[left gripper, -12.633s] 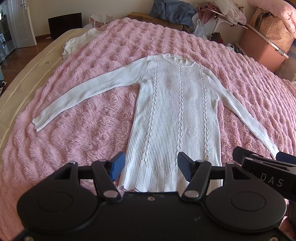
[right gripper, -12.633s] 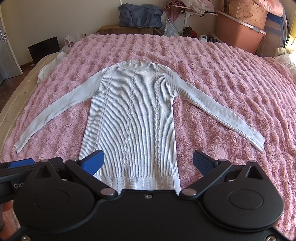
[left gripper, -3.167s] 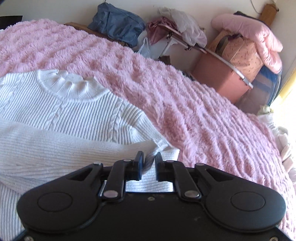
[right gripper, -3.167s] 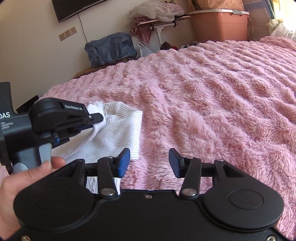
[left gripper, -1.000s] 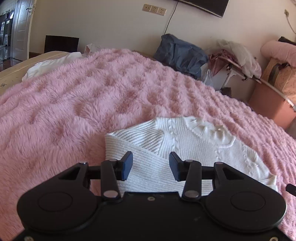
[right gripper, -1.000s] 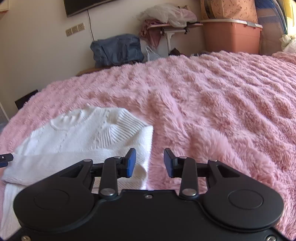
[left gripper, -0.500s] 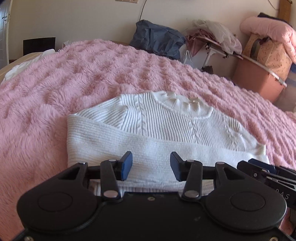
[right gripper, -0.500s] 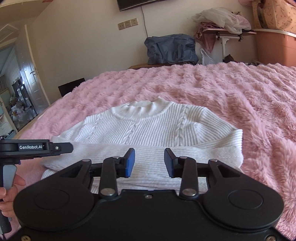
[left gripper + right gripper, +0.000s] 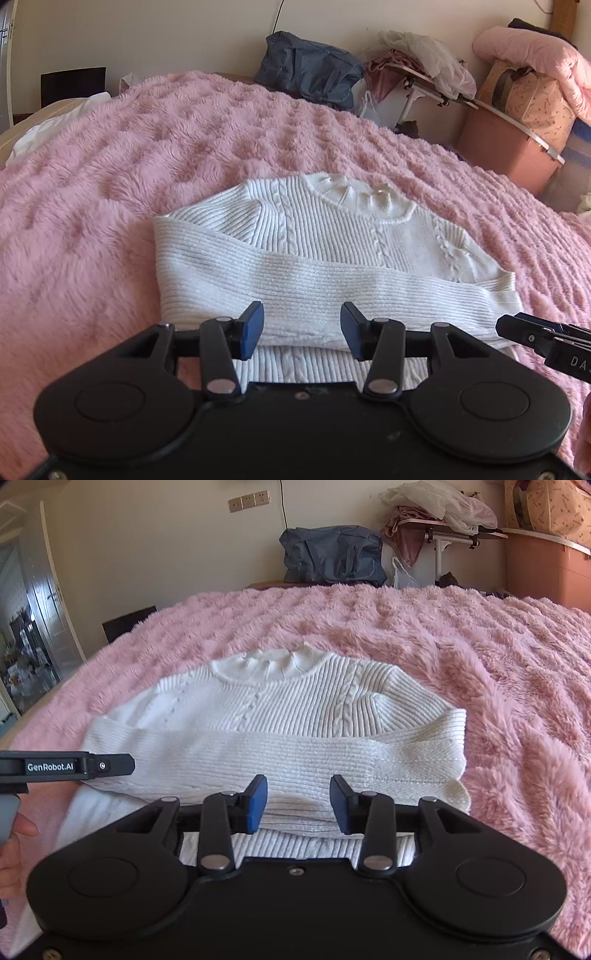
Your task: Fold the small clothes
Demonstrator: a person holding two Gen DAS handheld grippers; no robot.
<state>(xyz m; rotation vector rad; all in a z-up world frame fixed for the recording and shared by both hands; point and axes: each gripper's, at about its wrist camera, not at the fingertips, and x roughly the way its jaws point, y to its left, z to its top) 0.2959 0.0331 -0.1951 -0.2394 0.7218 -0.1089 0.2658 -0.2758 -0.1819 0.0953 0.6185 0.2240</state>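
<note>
One white cable-knit sweater [image 9: 325, 254], sleeves folded across, lies on the pink fluffy blanket [image 9: 110, 166], its hem hidden behind two empty hand-held grippers: left hand-held gripper [image 9: 302, 330] spread, right hand-held gripper [image 9: 298, 803] opening.

A pink fluffy blanket [image 9: 184, 147] covered the bed; a blue bag [image 9: 332, 554] sat against the cream wall [image 9: 166, 535], sunlit.

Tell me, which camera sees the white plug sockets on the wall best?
The right wrist view. The plug sockets sit in a clear row near the top there, with a black cable hanging beside them. The left wrist view shows only that cable on the wall; the sockets are cut off above its top edge.
</note>
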